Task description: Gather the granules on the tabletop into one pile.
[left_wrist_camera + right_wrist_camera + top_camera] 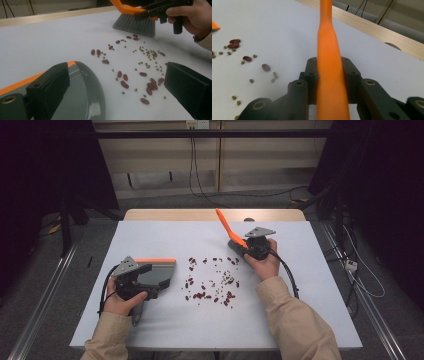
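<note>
Red kidney beans and small green beans (pixel 212 280) lie scattered mid-table (pixel 140 65) (pixel 237 50). A grey dustpan (pixel 159 271) with an orange edge lies flat to their left. My left gripper (pixel 155 278) sits over it with jaws wide open (pixel 117 72); one jaw is above the pan (pixel 82 95) and the other is above bare table. My right gripper (pixel 242 247) is shut on the orange handle (pixel 329 62) of a hand brush. The handle (pixel 224 224) slants up and away. The grey bristles (pixel 135 25) rest on the table just beyond the beans, under the right gripper (pixel 150 11).
A white sheet (pixel 300 310) covers the table, with a wooden edge (pixel 165 214) at the far side. Cables (pixel 350 270) trail on the floor to the right. Bare sheet lies in front of the beans and along the far side.
</note>
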A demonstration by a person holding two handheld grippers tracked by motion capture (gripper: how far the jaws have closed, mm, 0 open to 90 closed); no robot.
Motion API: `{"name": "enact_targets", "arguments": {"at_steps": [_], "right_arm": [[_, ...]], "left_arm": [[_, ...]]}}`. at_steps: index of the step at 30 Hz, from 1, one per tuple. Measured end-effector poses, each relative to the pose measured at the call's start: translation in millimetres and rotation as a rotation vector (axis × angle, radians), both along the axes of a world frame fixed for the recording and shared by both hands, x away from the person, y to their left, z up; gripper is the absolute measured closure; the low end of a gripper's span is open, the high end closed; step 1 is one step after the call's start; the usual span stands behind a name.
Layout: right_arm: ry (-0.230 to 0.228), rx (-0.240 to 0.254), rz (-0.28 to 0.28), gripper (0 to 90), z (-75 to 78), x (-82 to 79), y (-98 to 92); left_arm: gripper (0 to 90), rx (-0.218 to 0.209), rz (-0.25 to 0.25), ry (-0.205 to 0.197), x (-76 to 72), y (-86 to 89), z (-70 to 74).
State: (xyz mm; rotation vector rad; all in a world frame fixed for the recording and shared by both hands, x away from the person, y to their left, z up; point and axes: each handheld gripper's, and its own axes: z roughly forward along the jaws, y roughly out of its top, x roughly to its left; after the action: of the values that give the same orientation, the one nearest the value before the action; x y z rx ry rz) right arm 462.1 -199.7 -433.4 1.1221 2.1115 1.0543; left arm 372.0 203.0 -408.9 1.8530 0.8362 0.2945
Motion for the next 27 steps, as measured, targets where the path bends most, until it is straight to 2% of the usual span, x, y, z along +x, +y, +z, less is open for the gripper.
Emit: {"name": "enact_targets", "arguments": {"at_steps": [1,5,7,10,21,27], "right_arm": [[-0.005,-0.020,0.008,71.0,0.4,-1.9,3.2],[-0.014,-0.041,0.057,71.0,-0.1,-8.9,9.8],[-0.007,-0.017,0.073,71.1,-0.3,-12.5,10.1],[-0.007,-0.013,0.102,71.0,-0.1,-18.7,11.4],[-0.028,-0.061,0.204,71.0,0.5,-42.6,24.1],[-0.033,-0.056,0.230,71.0,0.4,-54.3,30.1]], "left_arm": [[6.3,0.001,0.000,0.003,-0.1,-0.1,-0.1],[6.3,0.003,-0.002,0.001,-0.4,-0.4,0.0],[6.3,0.004,0.000,0.001,-0.4,-0.5,-0.1],[6.3,0.004,0.000,0.003,-0.5,-0.7,-0.2],[6.3,0.007,0.003,0.003,-0.8,-0.9,-0.2],[6.3,0.007,0.002,0.003,-0.9,-1.0,-0.2]]}}
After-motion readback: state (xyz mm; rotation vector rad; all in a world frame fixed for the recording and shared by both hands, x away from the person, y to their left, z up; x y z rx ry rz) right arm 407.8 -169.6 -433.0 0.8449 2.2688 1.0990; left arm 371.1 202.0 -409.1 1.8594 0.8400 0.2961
